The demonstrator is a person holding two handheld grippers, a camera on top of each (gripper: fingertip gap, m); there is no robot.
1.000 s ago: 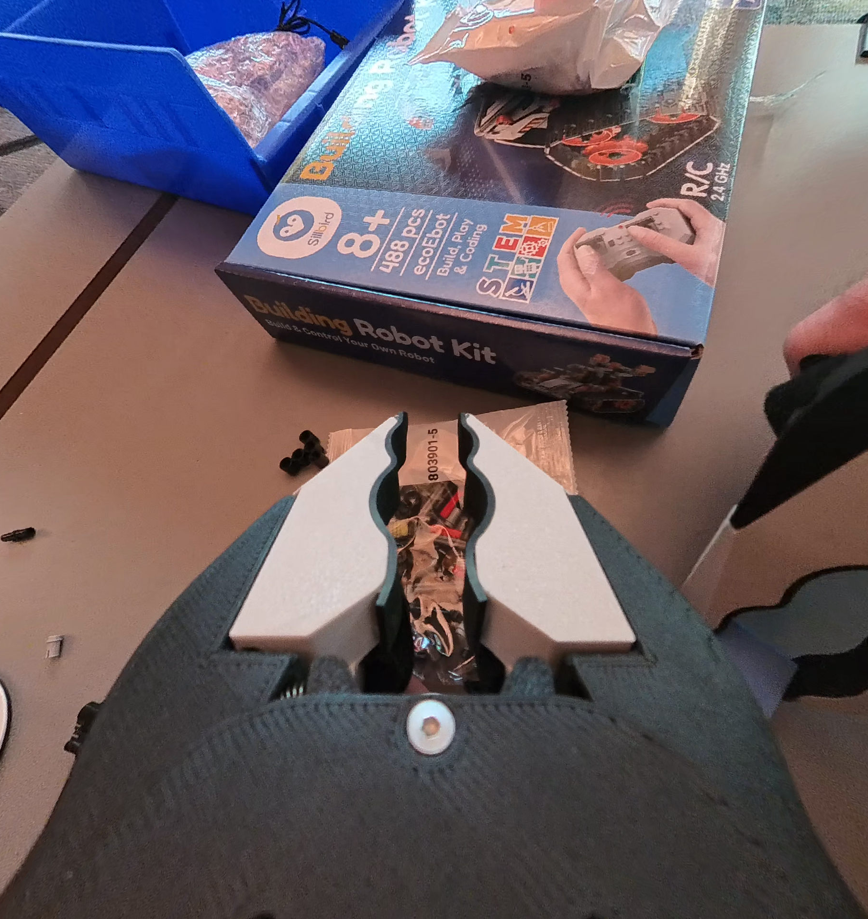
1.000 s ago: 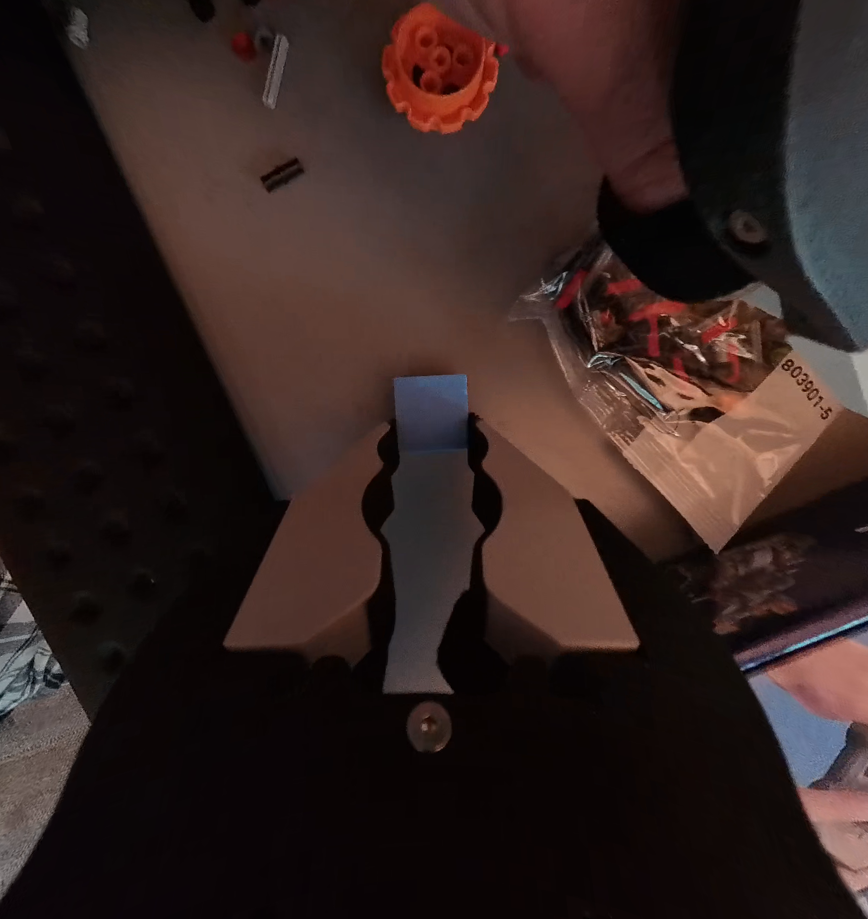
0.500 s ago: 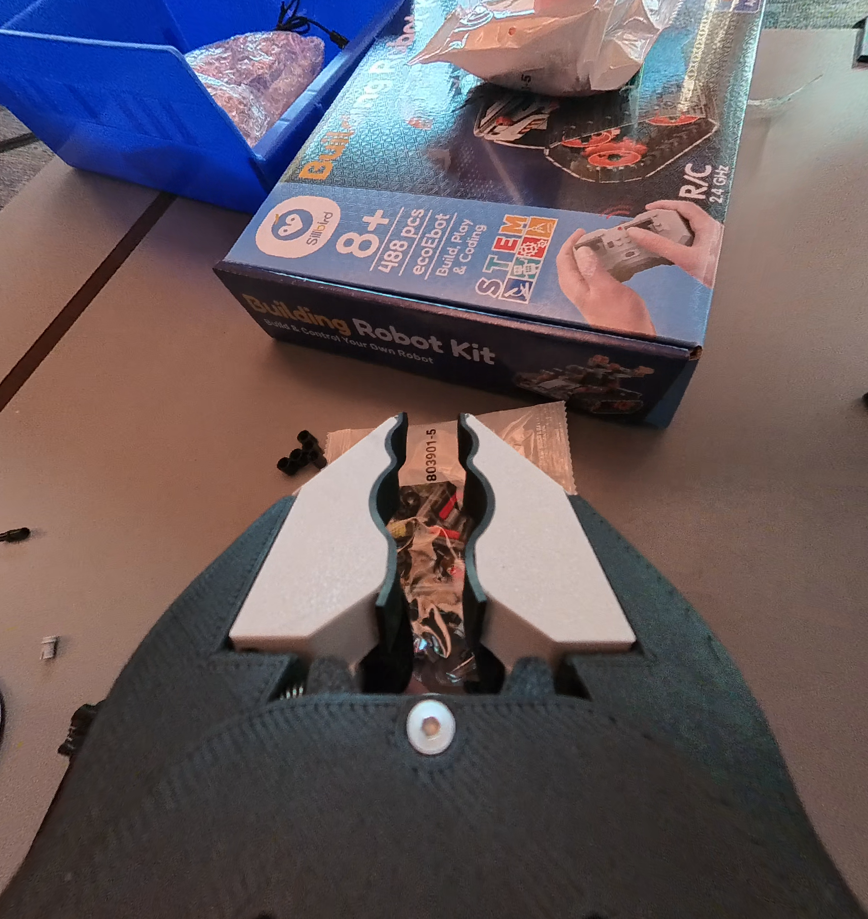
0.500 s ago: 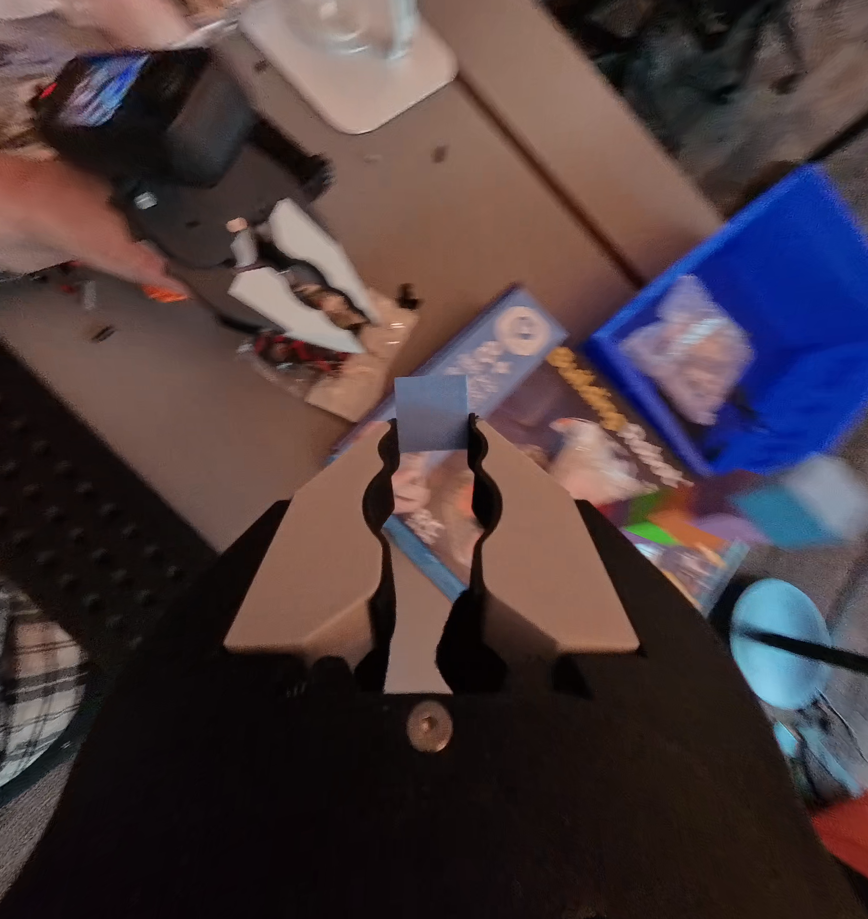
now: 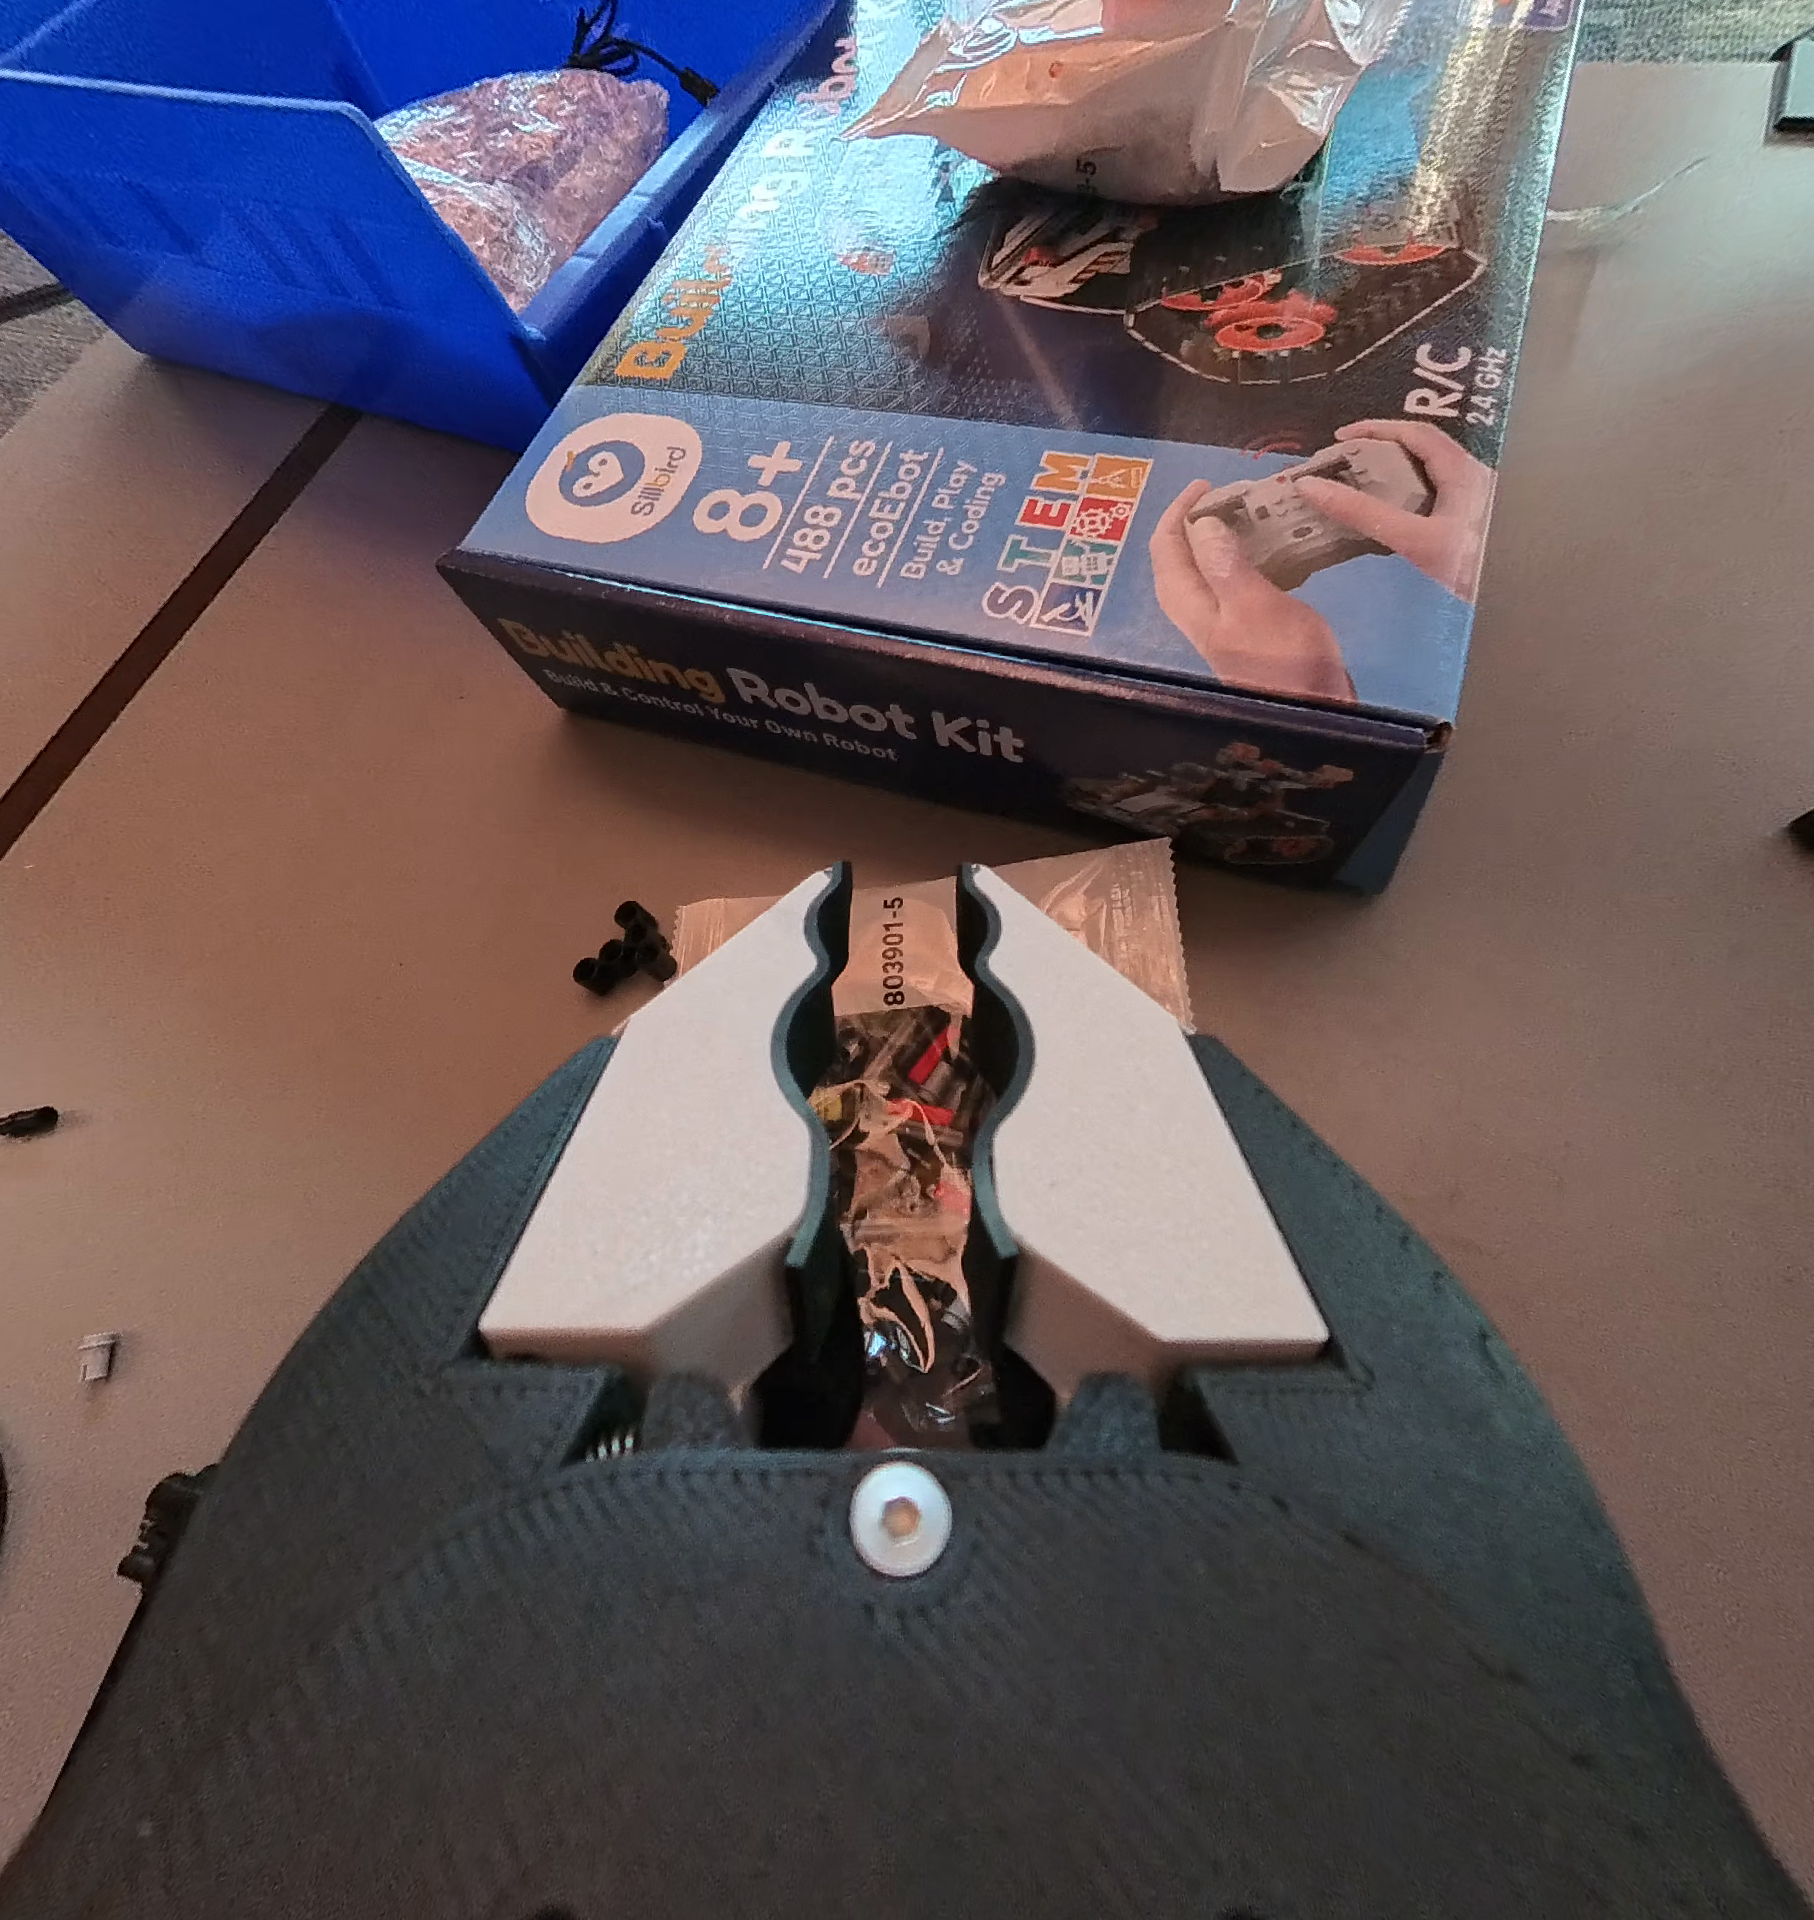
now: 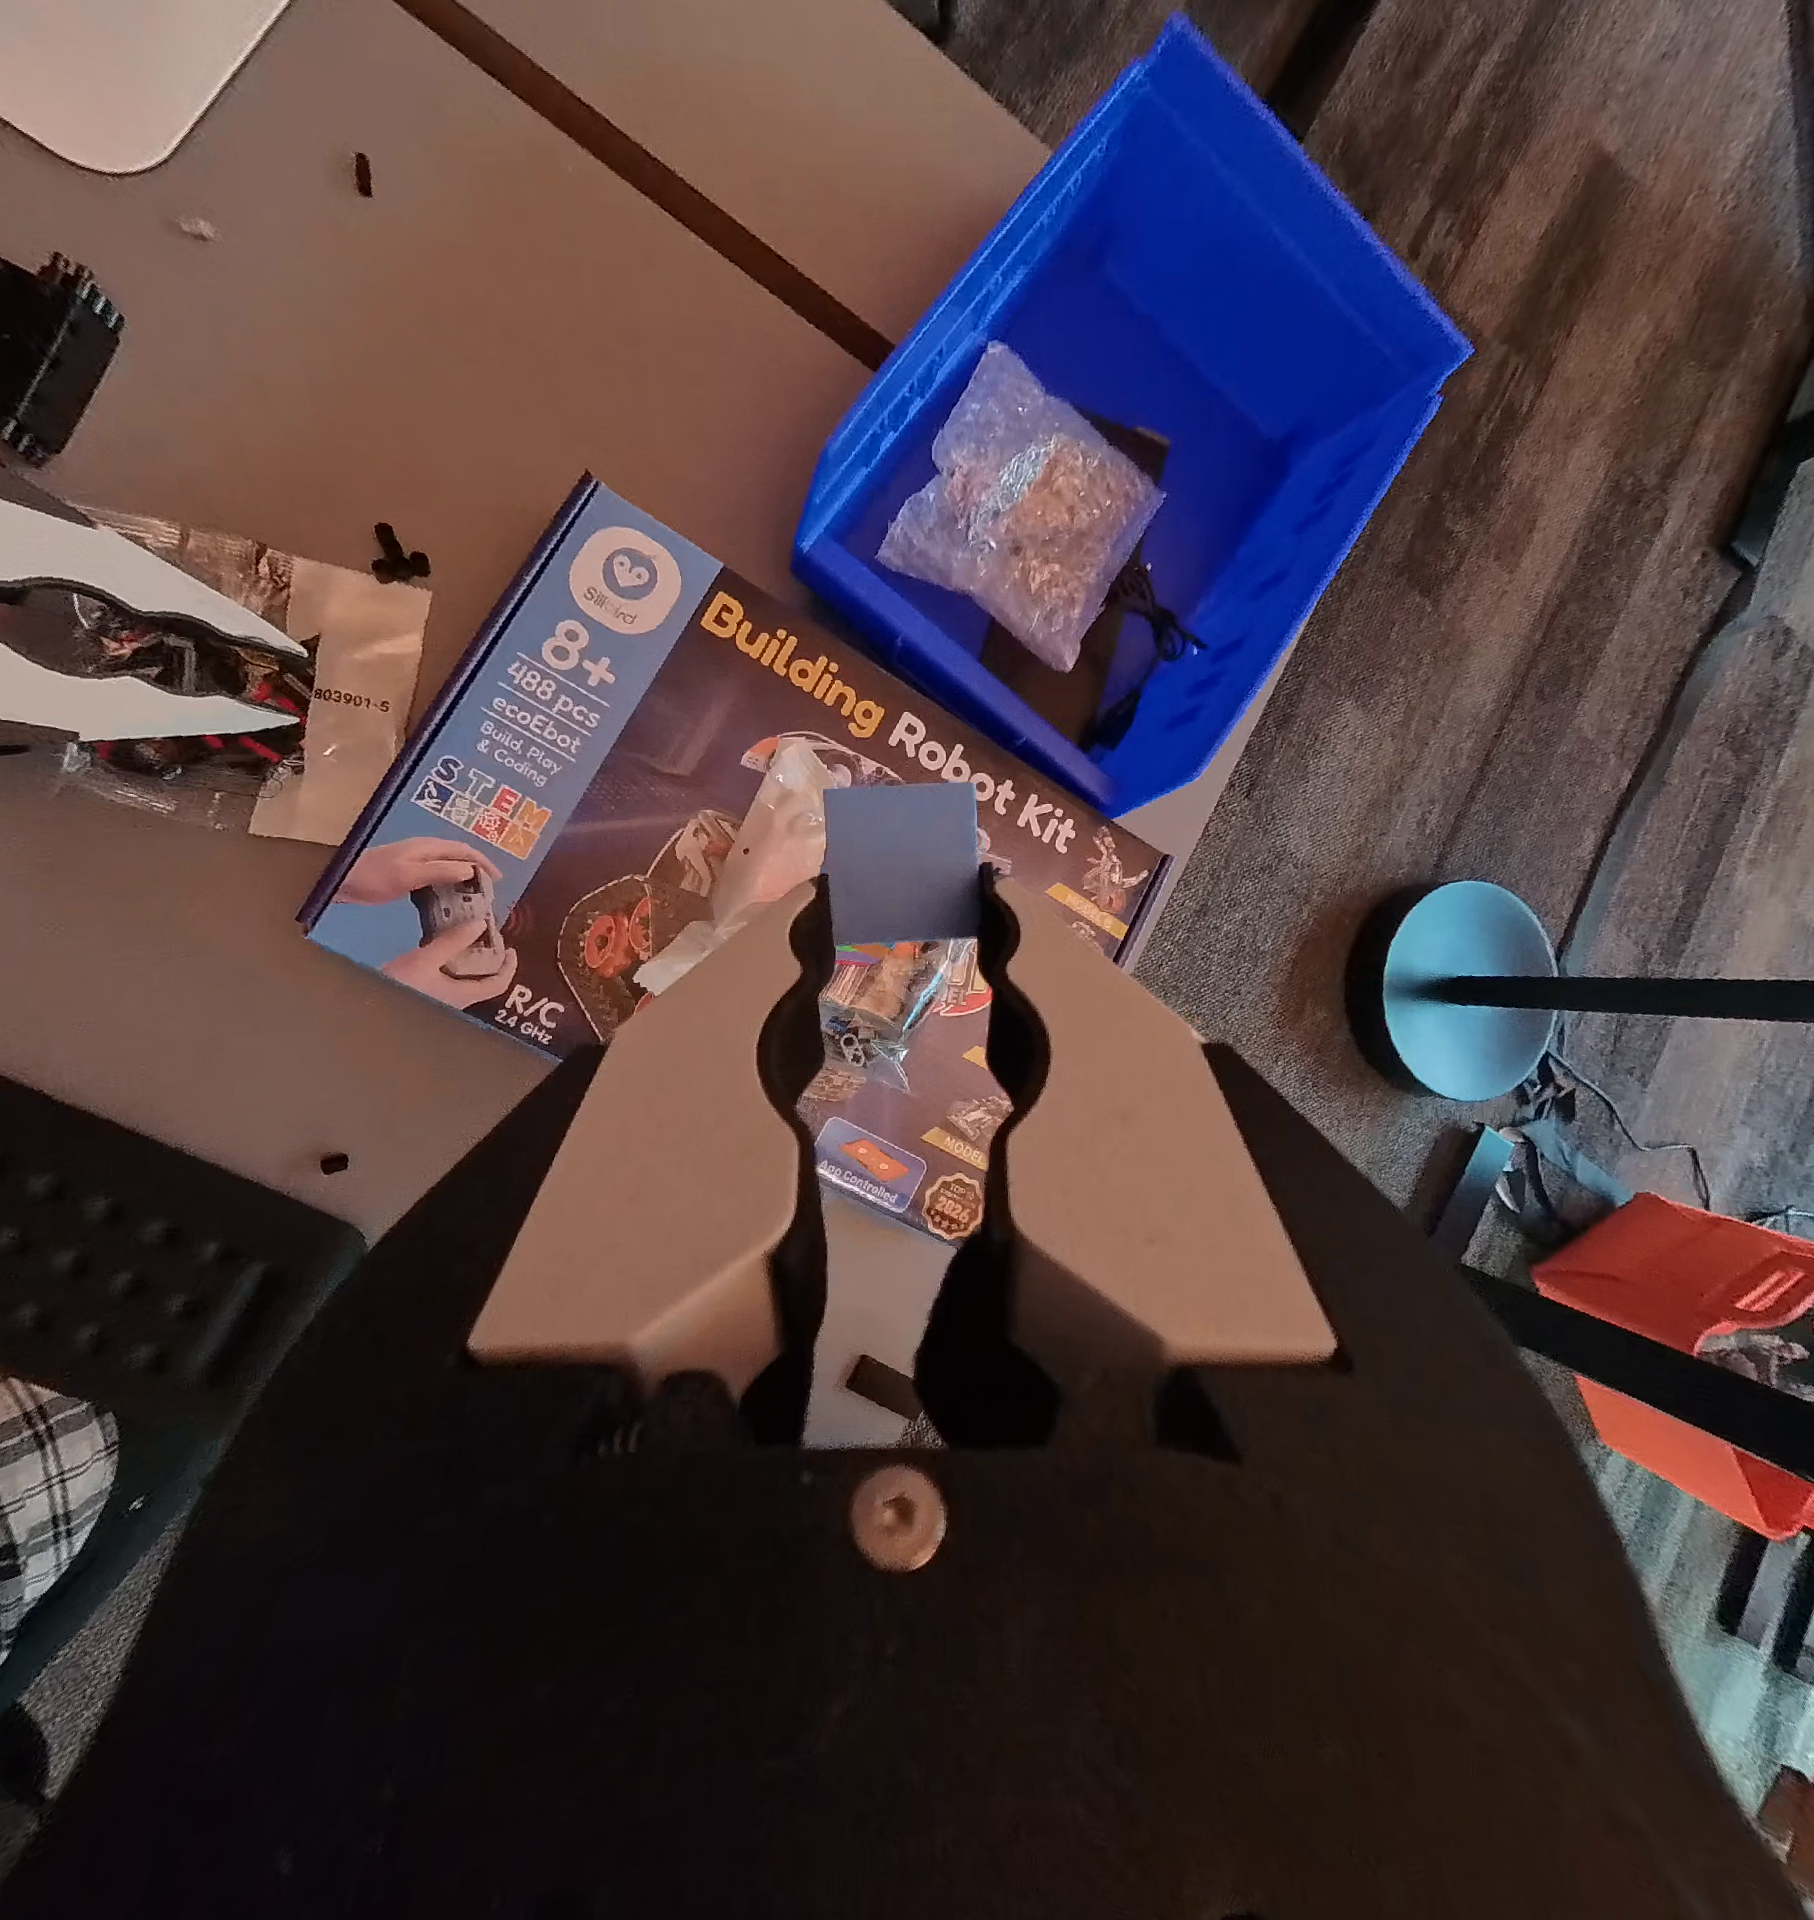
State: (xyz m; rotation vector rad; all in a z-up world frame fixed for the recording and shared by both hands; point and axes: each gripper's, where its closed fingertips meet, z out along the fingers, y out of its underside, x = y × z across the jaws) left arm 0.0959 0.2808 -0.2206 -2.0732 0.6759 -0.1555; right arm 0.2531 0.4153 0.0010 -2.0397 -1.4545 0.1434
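The table carries a printed kit box and a blue bin. Beside the box lies a clear parts bag; the left tongs lie low and level, pinching it. A firm hold should keep it pinned. The right tongs hover high, tilted down over the box, gripping a blue strip.

Lettering, numerals, logos printed on blue kit box lid, front; number code on clear parts bag label.
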